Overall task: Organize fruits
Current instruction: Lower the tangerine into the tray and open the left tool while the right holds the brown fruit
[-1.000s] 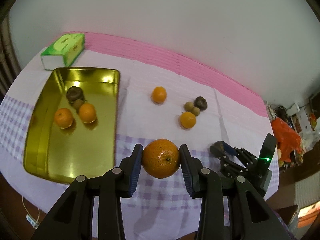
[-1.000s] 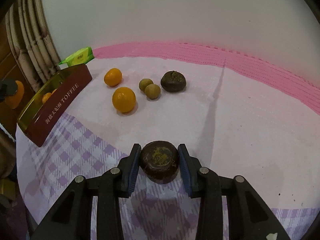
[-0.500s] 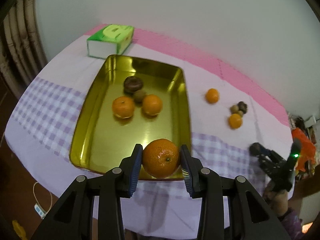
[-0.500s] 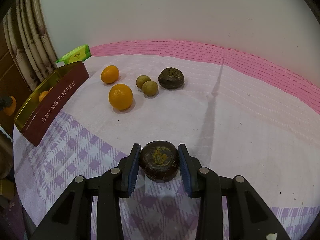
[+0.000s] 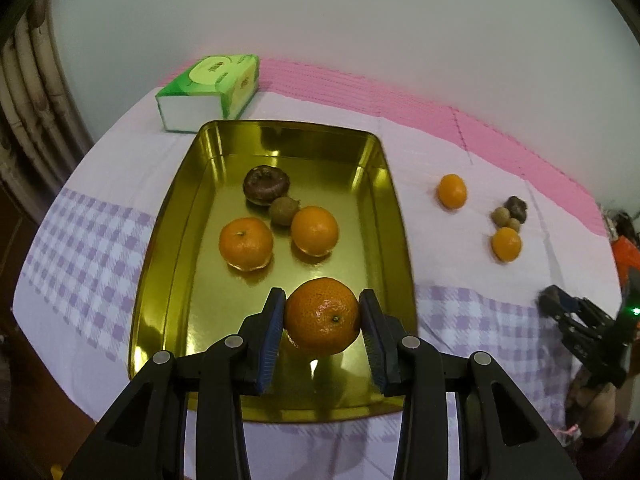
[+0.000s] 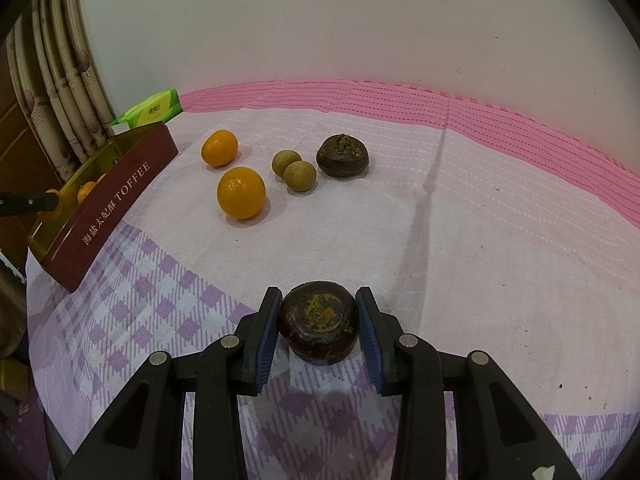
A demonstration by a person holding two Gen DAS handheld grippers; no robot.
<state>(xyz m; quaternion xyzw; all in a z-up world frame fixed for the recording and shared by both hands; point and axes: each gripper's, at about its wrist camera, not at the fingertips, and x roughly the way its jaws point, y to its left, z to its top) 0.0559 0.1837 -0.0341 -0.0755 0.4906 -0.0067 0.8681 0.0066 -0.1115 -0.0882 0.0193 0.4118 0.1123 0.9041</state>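
Observation:
My left gripper (image 5: 322, 316) is shut on a mandarin (image 5: 322, 314) and holds it over the near end of the gold tin tray (image 5: 172, 264). The tray holds two mandarins (image 5: 245, 243), a dark water chestnut (image 5: 266, 184) and a small longan (image 5: 283, 211). My right gripper (image 6: 318, 322) is shut on a dark water chestnut (image 6: 318, 320) low over the checked cloth. On the cloth lie two mandarins (image 6: 241, 192), two longans (image 6: 299, 175) and another chestnut (image 6: 342, 156). The right gripper also shows at the right edge of the left wrist view (image 5: 560, 308).
A green tissue pack (image 5: 208, 88) lies behind the tray by the wall. The tray's red side reads TOFFEE in the right wrist view (image 6: 108, 204). Curtains (image 6: 60, 80) hang at the left. The table's front edge is close below both grippers.
My left gripper has carried the mandarin leftward from over the cloth to over the tray's near end. The right gripper has stayed almost still, holding its chestnut.

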